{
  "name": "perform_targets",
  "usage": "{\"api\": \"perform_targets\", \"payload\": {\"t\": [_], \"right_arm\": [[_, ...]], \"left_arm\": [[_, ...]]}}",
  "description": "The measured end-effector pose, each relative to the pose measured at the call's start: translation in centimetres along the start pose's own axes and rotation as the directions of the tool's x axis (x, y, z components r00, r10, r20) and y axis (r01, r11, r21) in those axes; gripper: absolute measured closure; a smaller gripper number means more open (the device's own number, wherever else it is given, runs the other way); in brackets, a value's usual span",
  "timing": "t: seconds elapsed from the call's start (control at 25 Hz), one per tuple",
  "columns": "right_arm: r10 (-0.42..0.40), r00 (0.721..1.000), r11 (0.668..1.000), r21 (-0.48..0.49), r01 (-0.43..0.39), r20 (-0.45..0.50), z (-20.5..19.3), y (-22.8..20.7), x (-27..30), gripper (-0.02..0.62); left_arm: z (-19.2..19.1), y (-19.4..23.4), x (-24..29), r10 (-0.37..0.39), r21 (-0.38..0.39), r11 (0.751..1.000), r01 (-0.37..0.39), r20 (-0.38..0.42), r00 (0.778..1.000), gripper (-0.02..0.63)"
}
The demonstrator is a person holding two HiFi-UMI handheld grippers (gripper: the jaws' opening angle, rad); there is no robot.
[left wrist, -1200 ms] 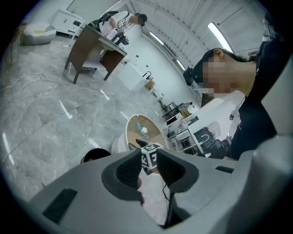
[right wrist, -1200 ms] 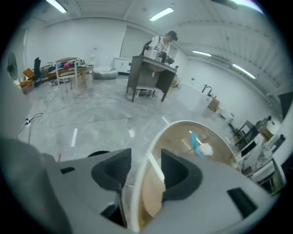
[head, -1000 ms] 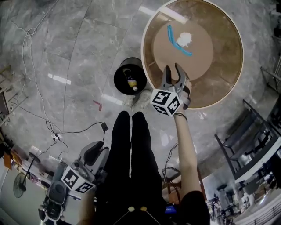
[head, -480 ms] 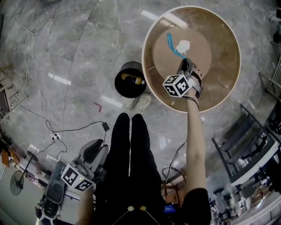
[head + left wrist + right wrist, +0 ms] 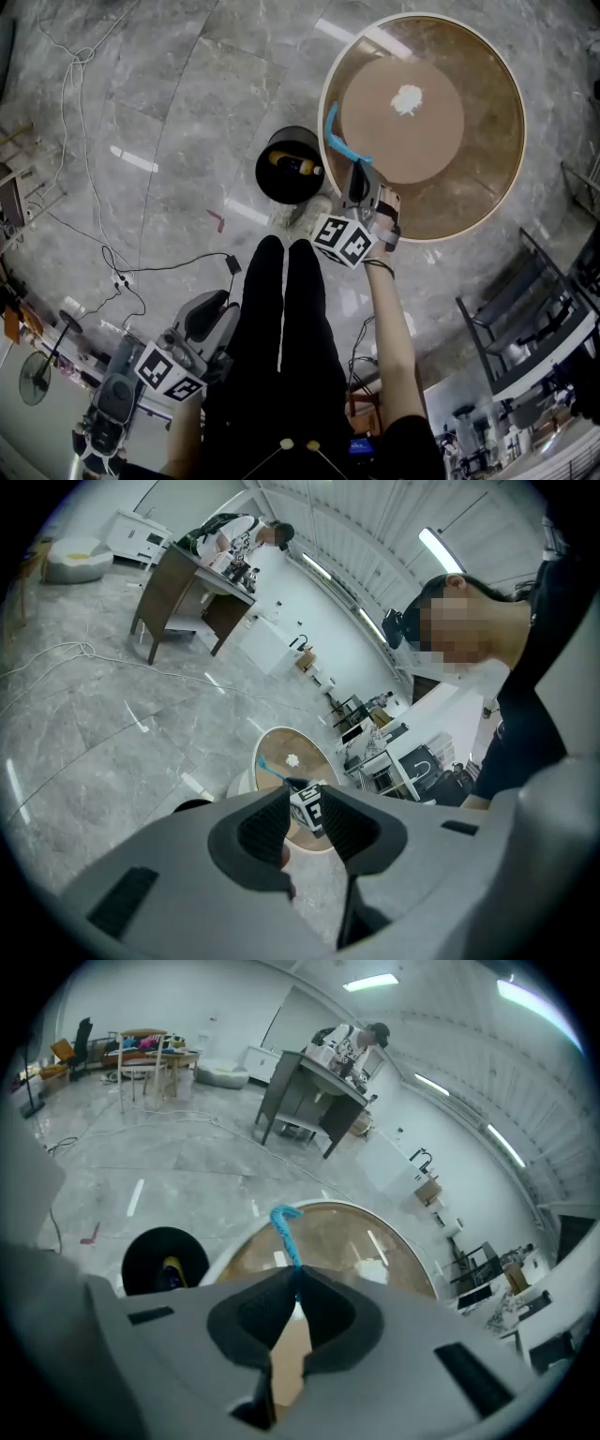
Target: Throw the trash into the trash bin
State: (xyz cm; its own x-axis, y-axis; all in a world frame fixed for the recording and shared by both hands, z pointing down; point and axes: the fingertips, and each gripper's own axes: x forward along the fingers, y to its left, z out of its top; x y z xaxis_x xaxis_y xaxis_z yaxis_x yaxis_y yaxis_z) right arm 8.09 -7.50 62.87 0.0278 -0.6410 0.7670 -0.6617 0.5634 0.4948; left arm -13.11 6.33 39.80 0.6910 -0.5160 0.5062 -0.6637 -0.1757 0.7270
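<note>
My right gripper (image 5: 358, 173) is shut on a blue strip of trash (image 5: 337, 141), which sticks out past the near left rim of the round wooden table (image 5: 469, 187). In the right gripper view the blue strip (image 5: 286, 1232) rises from the pinched fingertips of the right gripper (image 5: 296, 1283). The black trash bin (image 5: 267, 183) stands on the floor just left of the table, with a yellow item inside. A crumpled white paper (image 5: 407, 97) lies on the table's middle. My left gripper (image 5: 202, 323) hangs low beside the person's legs, open and empty, as the left gripper view (image 5: 302, 813) shows.
Cables (image 5: 84, 187) trail over the grey marble floor at the left, and a small red scrap (image 5: 217, 221) lies near the bin. Dark metal racks (image 5: 525, 319) stand at the right. The person's legs (image 5: 281, 309) reach toward the bin.
My right gripper reached onto the table, shut on the blue strip and drew it back to the rim near the bin. The left gripper stayed put.
</note>
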Motion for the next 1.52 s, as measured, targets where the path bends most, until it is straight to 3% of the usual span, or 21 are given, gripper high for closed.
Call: {"api": "perform_targets", "payload": {"t": [0.32, 0.56, 0.64, 0.72, 0.8, 1.04, 1.28, 1.36, 1.52], "right_arm": [[0.240, 0.971, 0.971, -0.005, -0.240, -0.010, 0.6, 14.4, -1.7, 0.575], [0.334, 0.940, 0.942, -0.012, -0.335, -0.077, -2.4, 21.9, 1.6, 0.574], [0.370, 0.923, 0.928, -0.007, -0.373, -0.105, -3.3, 23.6, 2.9, 0.539], [0.400, 0.908, 0.915, 0.008, -0.402, -0.122, -4.0, 24.5, 3.2, 0.450], [0.404, 0.907, 0.914, 0.019, -0.405, -0.120, -4.2, 24.5, 2.9, 0.448], [0.338, 0.940, 0.941, 0.028, -0.337, -0.040, -2.1, 21.5, 0.6, 0.460], [0.135, 0.981, 0.975, 0.156, -0.157, 0.141, 5.1, 8.3, -2.5, 0.444], [0.057, 0.988, 0.969, 0.231, -0.089, 0.142, 5.1, 3.2, -1.9, 0.443], [-0.051, 0.998, 0.927, 0.372, 0.034, 0.035, 1.4, -5.0, 1.8, 0.430]], "left_arm": [[-0.9, 1.1, -0.3, 0.012, -0.022, 1.000, -0.013, -0.011, 1.000, 0.502], [-2.9, 3.3, -0.6, 0.047, -0.055, 0.997, -0.049, -0.043, 0.998, 0.502], [-3.7, 4.3, -0.8, 0.063, -0.069, 0.995, -0.067, -0.053, 0.997, 0.502], [-4.4, 4.9, -1.0, 0.074, -0.083, 0.993, -0.079, -0.063, 0.995, 0.502], [-4.8, 4.9, -1.1, 0.074, -0.087, 0.993, -0.080, -0.069, 0.995, 0.503], [-4.1, 3.6, -0.7, 0.043, -0.065, 0.997, -0.047, -0.056, 0.997, 0.502], [-1.7, 1.7, -0.4, 0.008, -0.023, 1.000, -0.009, -0.030, 1.000, 0.503], [-0.7, 0.9, -0.2, -0.005, -0.009, 1.000, 0.004, -0.021, 1.000, 0.503], [1.0, -0.4, 0.0, -0.018, 0.014, 1.000, 0.018, -0.005, 1.000, 0.502]]}}
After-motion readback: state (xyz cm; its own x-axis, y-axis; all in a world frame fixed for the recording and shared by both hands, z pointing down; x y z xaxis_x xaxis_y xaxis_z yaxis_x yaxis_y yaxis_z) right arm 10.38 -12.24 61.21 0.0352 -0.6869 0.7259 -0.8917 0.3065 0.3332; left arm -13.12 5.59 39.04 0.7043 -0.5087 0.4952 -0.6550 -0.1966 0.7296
